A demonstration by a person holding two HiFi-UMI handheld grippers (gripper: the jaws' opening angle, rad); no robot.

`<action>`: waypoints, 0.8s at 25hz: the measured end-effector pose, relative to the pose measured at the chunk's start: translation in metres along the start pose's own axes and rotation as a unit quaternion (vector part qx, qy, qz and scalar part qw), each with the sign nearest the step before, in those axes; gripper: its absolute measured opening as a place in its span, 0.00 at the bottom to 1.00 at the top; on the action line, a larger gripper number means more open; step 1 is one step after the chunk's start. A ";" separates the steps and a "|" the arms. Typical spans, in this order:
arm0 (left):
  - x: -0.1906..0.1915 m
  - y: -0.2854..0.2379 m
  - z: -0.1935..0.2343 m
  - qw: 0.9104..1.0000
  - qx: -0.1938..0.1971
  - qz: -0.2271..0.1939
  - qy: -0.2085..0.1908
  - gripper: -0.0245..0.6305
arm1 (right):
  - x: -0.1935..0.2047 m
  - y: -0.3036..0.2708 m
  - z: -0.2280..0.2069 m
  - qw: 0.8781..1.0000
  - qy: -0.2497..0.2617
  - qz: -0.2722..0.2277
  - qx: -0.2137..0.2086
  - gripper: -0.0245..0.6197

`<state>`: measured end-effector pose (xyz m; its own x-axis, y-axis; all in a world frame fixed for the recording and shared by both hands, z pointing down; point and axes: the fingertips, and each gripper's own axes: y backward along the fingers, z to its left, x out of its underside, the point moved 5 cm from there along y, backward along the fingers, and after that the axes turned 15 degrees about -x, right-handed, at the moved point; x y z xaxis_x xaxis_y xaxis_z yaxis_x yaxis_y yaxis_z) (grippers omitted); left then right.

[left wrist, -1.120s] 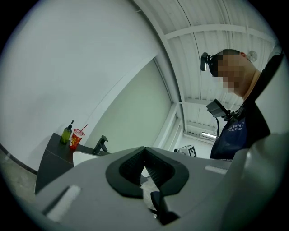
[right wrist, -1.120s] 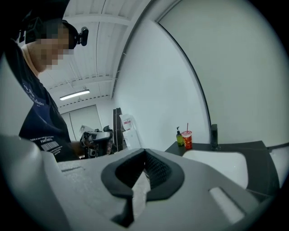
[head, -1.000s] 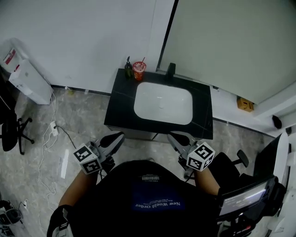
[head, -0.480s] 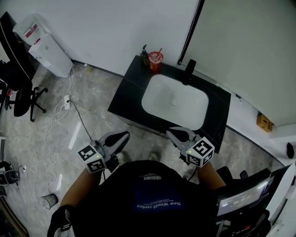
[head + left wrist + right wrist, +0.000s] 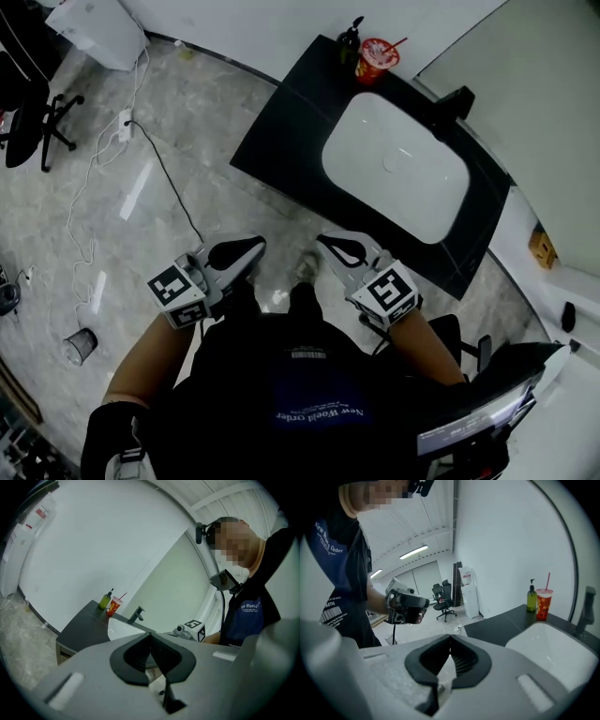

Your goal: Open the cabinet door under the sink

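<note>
A black counter (image 5: 281, 122) with a white sink basin (image 5: 398, 164) and a dark faucet (image 5: 457, 101) fills the upper right of the head view. The cabinet door under it is hidden from above; the left gripper view shows only the cabinet's near corner (image 5: 63, 654). My left gripper (image 5: 255, 247) and right gripper (image 5: 326, 244) hang over the floor in front of the counter, both shut and empty. Each tip points toward the counter's front edge, well apart from it. The left gripper (image 5: 151, 635) faces the sink (image 5: 123, 627); the right gripper (image 5: 450, 637) sees the basin (image 5: 548, 644) at its right.
A red cup (image 5: 377, 56) and a green bottle (image 5: 351, 37) stand at the counter's far corner. On the marble floor lie a power strip with cables (image 5: 122, 122) and a small cup (image 5: 80, 345). An office chair (image 5: 28, 122) stands at left, a screen (image 5: 469, 422) at lower right.
The head view has swung, so the counter now lies tilted at the upper right. Both grippers have sunk lower and drawn nearer each other. Both stay shut.
</note>
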<state>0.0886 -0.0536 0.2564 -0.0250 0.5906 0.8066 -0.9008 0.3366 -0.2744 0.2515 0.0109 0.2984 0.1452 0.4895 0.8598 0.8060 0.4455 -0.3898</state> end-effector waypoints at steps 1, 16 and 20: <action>0.009 0.001 0.011 1.000 -0.004 0.009 -0.007 0.04 | 0.006 -0.016 -0.001 1.000 0.006 0.012 -0.003 0.04; 0.144 0.059 0.117 0.996 -0.049 0.039 0.063 0.04 | 0.125 -0.195 -0.027 0.971 0.137 0.194 0.028 0.31; 0.163 0.073 0.133 0.996 -0.052 0.032 0.068 0.04 | 0.144 -0.216 -0.045 0.945 0.191 0.250 0.087 0.41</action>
<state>-0.0393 -0.0303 0.4375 -0.0149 0.7046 0.7095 -0.8492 0.3656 -0.3810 0.1241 -0.0485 0.5213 0.7065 0.3793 0.5975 0.4797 0.3641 -0.7984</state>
